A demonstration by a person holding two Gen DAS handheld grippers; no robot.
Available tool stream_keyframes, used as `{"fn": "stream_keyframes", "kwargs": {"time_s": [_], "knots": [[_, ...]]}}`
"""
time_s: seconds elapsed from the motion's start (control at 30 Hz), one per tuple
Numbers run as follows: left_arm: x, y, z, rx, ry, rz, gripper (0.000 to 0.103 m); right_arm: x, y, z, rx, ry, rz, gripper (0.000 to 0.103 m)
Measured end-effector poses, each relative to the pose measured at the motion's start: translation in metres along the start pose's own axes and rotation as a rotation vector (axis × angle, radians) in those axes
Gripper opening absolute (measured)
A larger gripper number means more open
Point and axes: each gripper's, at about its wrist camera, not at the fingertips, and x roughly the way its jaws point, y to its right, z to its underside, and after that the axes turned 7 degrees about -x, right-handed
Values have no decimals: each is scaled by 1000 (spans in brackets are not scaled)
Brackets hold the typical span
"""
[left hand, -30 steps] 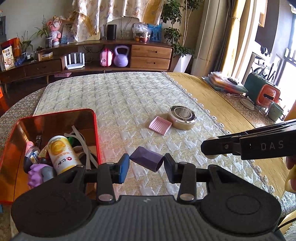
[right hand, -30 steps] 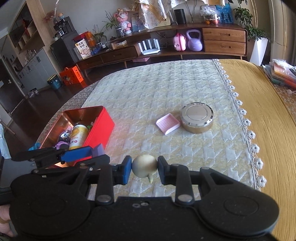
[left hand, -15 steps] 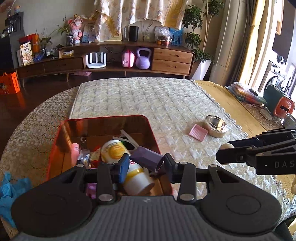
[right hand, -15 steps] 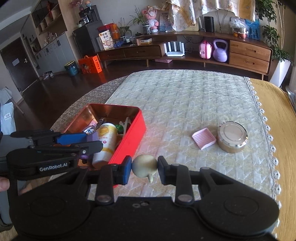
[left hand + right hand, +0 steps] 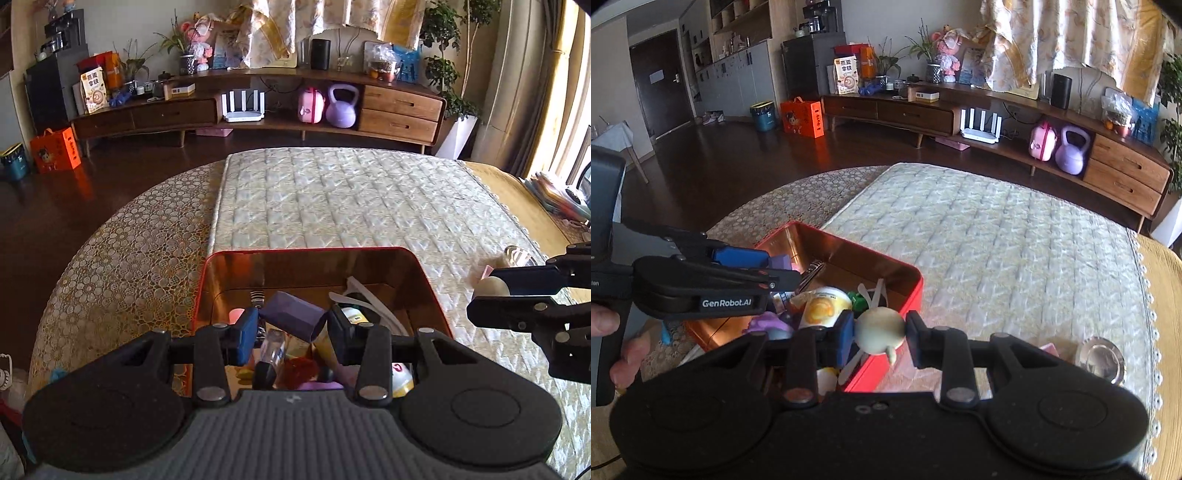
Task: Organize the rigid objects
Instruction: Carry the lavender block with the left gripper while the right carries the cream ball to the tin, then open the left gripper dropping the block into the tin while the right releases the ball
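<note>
A red tin box (image 5: 310,253) (image 5: 912,291) sits on the quilted table, holding a yellow-labelled can (image 5: 822,306), a purple toy, white strips and other small things. My left gripper (image 5: 291,328) is shut on a purple block (image 5: 293,319) and holds it above the box's inside. It also shows in the right wrist view (image 5: 775,267). My right gripper (image 5: 880,332) is shut on a cream round object (image 5: 881,329), just over the box's right near edge. It also shows in the left wrist view (image 5: 493,295).
A pink ridged dish (image 5: 1049,349) and a round silver tin (image 5: 1102,360) lie on the quilt to the right of the box. The table's curved left edge (image 5: 74,266) drops to a dark wood floor. A low sideboard stands at the far wall.
Both grippers have swung left with their loads. The purple block went from beside the box to above its inside. The cream object came over the box's right edge.
</note>
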Motion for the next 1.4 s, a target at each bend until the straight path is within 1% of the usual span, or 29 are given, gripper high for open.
{"fn": "stream_keyframes", "kwargs": {"time_s": [0.17, 0.27, 0.53, 0.73, 0.93, 1.07, 1.2, 1.4], "knots": [[19, -8, -11, -7, -37, -11, 40, 21, -6, -14, -46, 0, 7, 30], [29, -10, -17, -21, -56, -18, 40, 40, -8, -20, -64, -22, 10, 30], [52, -14, -26, -49, -87, -40, 40, 76, -19, -23, -126, -78, 41, 30], [68, -11, -28, -46, -116, -43, 40, 91, -21, -26, -134, -97, 34, 29], [77, -7, -28, -26, -129, -48, 40, 99, -22, -26, -122, -106, 34, 30], [81, 1, -26, 19, -134, -60, 40, 101, -20, -24, -107, -110, 38, 30], [83, 4, -24, 45, -132, -77, 41, 98, -17, -21, -97, -104, 43, 35], [83, 9, -21, 83, -122, -102, 42, 85, -16, -17, -95, -84, 36, 39]]}}
